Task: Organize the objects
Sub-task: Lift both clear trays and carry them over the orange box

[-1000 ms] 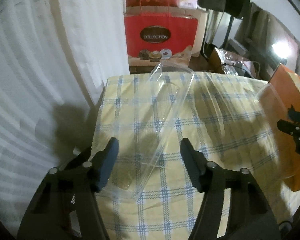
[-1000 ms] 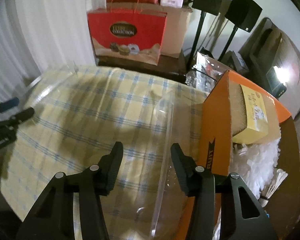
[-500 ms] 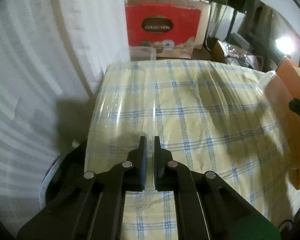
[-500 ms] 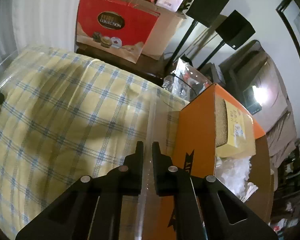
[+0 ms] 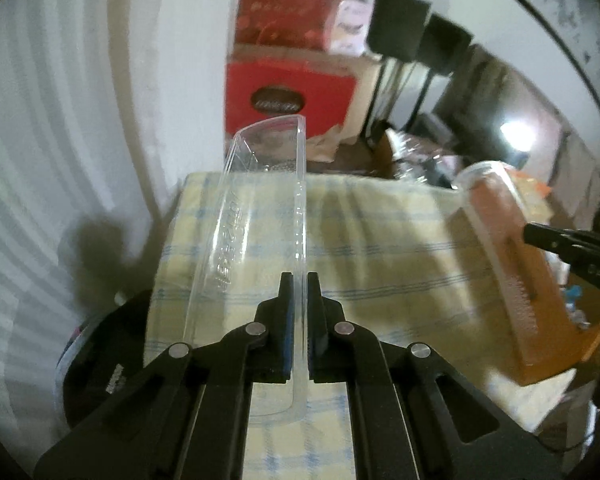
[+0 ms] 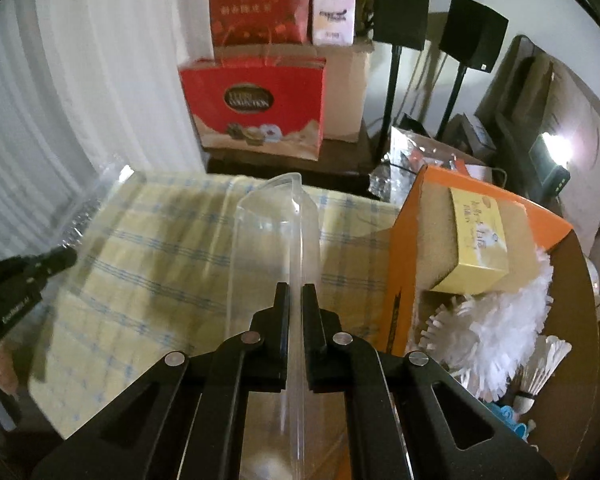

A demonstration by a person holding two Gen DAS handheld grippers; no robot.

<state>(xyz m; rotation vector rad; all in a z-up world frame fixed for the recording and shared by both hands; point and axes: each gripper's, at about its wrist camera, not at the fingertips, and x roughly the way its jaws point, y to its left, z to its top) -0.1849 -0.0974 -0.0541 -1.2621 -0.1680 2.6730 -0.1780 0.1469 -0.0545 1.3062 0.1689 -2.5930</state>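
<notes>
A large clear plastic container (image 5: 260, 152) hangs above the table with the yellow-and-blue checked cloth (image 5: 380, 240), held by two opposite walls. My left gripper (image 5: 299, 280) is shut on the rim of one wall, which runs straight away from the camera. My right gripper (image 6: 295, 290) is shut on the opposite wall of the clear container (image 6: 268, 216). Each view also shows the other side: the right gripper (image 5: 530, 232) at the right edge of the left wrist view, and the left gripper (image 6: 70, 254) at the left edge of the right wrist view.
An orange cardboard box (image 6: 420, 208) holding a yellow carton (image 6: 478, 248) stands against the table's right side, with a white duster (image 6: 496, 320) beside it. Behind the table are a red gift bag (image 6: 256, 108) and speakers on stands (image 6: 400, 4). A white curtain (image 6: 60, 80) hangs to the left.
Both grippers were open around the container's walls, then closed on them. Both have since risen, and the container has come up off the cloth with them.
</notes>
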